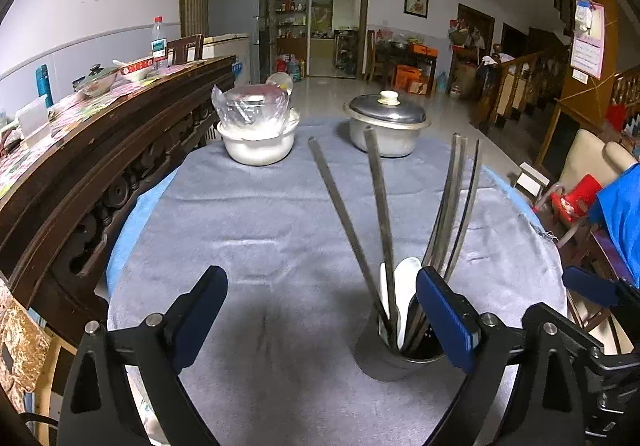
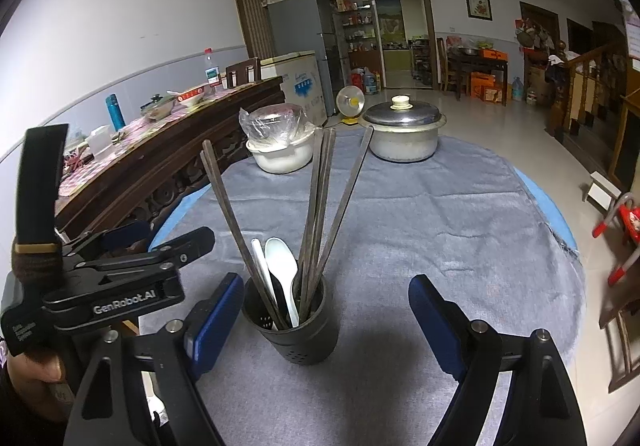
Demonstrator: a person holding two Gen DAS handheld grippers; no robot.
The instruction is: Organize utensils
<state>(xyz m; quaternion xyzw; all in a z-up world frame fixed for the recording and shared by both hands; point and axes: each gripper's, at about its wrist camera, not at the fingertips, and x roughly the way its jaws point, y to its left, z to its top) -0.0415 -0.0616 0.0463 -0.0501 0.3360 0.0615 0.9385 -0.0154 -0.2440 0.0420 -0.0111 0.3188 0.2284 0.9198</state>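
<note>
A: Low in the frame, a dark perforated utensil holder (image 2: 298, 330) stands upright on the grey tablecloth (image 2: 440, 214), already holding fanned chopsticks (image 2: 320, 206) and white spoons (image 2: 282, 270).

B: And the tongs?

A: Both stand wide and empty. The right gripper (image 2: 326, 320) frames the holder without touching it; the left gripper (image 1: 322, 310) has one pad just beside the rim, lower right of its view.

B: Anything loose left to sort?

A: None visible on the cloth. The lidded pot (image 2: 404, 138) and wrapped white bowl (image 2: 282, 154) sit well apart, upper centre.

B: Best handling?

A: Likely back both tools straight off, clear of the leaning chopsticks, so the holder isn't tipped.
</note>
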